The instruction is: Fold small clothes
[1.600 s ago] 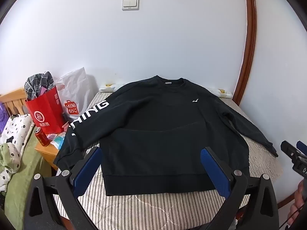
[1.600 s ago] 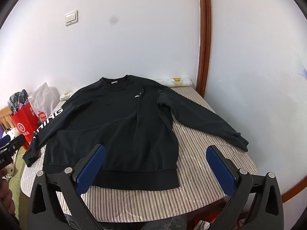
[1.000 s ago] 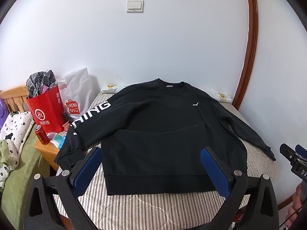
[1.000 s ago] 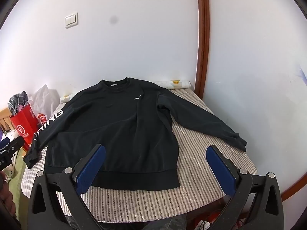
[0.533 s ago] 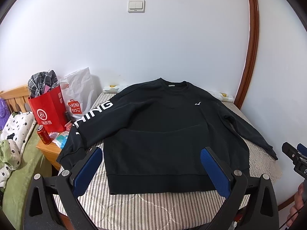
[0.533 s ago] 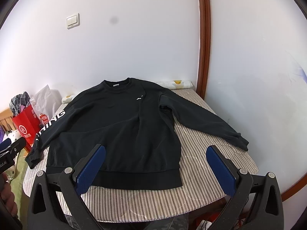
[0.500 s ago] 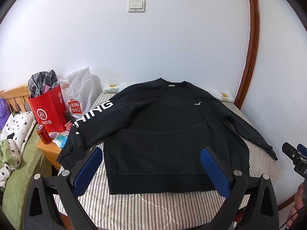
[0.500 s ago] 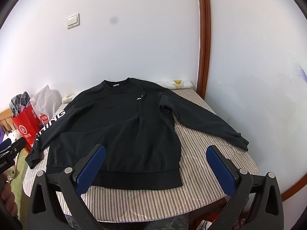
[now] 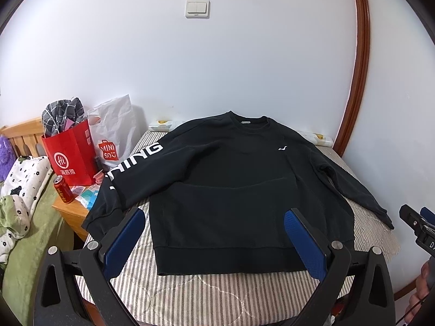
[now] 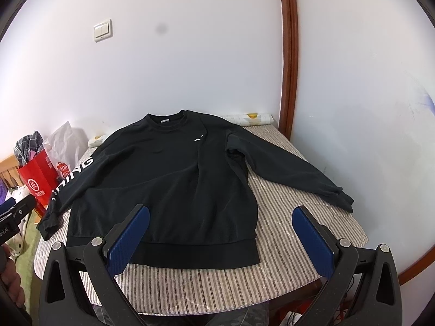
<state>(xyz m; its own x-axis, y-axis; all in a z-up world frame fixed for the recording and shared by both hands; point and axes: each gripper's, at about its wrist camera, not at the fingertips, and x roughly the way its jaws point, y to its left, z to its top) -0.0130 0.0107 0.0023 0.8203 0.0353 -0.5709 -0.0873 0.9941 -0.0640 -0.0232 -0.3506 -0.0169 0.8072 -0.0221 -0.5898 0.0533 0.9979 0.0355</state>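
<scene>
A black sweatshirt (image 9: 231, 190) lies flat, front up, on a striped table cover (image 9: 217, 293), collar toward the wall and both sleeves spread out. Its left sleeve carries white letters and its cuff hangs over the table's left edge. It also shows in the right wrist view (image 10: 174, 190). My left gripper (image 9: 214, 244) is open and empty, held above the near hem. My right gripper (image 10: 220, 239) is open and empty, held above the hem's right end and the bare cover (image 10: 299, 217).
A red paper bag (image 9: 69, 160) and a white shopping bag (image 9: 114, 138) stand left of the table on a wooden bedside cabinet (image 9: 70, 209) with a red can (image 9: 63, 189). A bed with green and spotted bedding (image 9: 19, 190) lies further left. White walls close in behind and on the right.
Both grippers have drifted a little; the view of the sweatshirt shifts slightly. The sweatshirt has not moved and both grippers stay open.
</scene>
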